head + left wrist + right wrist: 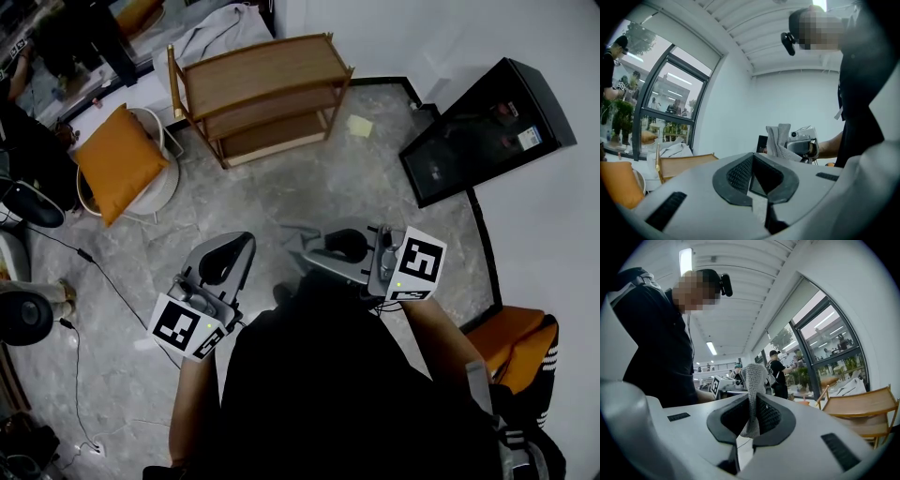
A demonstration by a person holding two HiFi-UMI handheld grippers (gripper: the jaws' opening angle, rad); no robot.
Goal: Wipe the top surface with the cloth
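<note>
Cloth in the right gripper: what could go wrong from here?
The cloth is pinched by a narrow fold in the jaws of the right gripper, so wiping pressure might pull it free. The wooden shelf stands some way off, and a floor cable at the person's left could trip them.

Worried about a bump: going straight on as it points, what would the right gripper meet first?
Probably the left gripper, just beyond the cloth held by the right gripper; depth is unclear.
</note>
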